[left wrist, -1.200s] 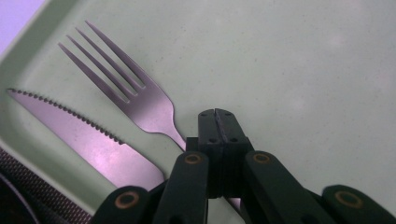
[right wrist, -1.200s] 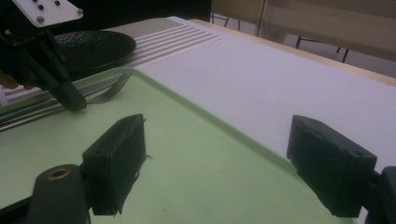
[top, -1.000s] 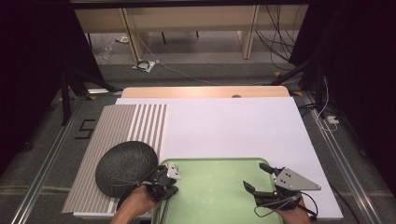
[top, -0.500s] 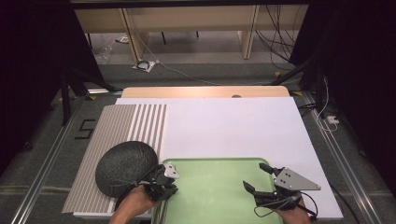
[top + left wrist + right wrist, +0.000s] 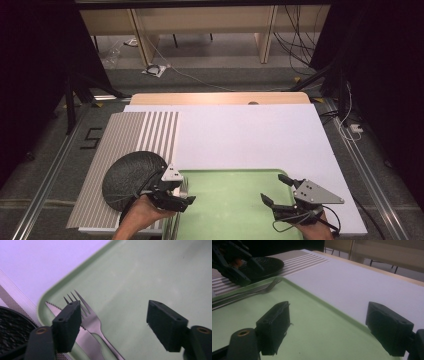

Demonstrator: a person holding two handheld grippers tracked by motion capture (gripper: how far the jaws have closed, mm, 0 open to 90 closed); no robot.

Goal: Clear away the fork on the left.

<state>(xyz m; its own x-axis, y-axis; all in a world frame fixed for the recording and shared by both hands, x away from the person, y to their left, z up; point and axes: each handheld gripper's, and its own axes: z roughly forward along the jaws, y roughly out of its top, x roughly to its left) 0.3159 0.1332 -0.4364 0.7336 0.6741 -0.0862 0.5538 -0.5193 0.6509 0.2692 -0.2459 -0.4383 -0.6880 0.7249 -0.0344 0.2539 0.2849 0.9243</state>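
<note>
A green tray (image 5: 235, 210) lies at the table's near edge, with a steel fork (image 5: 93, 320) and a knife (image 5: 86, 341) side by side in its left corner. My left gripper (image 5: 187, 193) hovers open over that corner, and its left jaw hides part of the fork's tines in the left gripper view. A black round plate (image 5: 131, 174) sits just left of the tray on a striped mat (image 5: 135, 135). My right gripper (image 5: 272, 188) is open over the tray's right part with nothing between its jaws. The right gripper view shows the fork (image 5: 265, 288) and the left gripper (image 5: 232, 265) farther off.
A white board (image 5: 250, 135) covers most of the table behind the tray, with a wooden edge (image 5: 215, 98) at the back. Metal rails (image 5: 370, 170) run along both sides of the table. Cables lie on the floor beyond.
</note>
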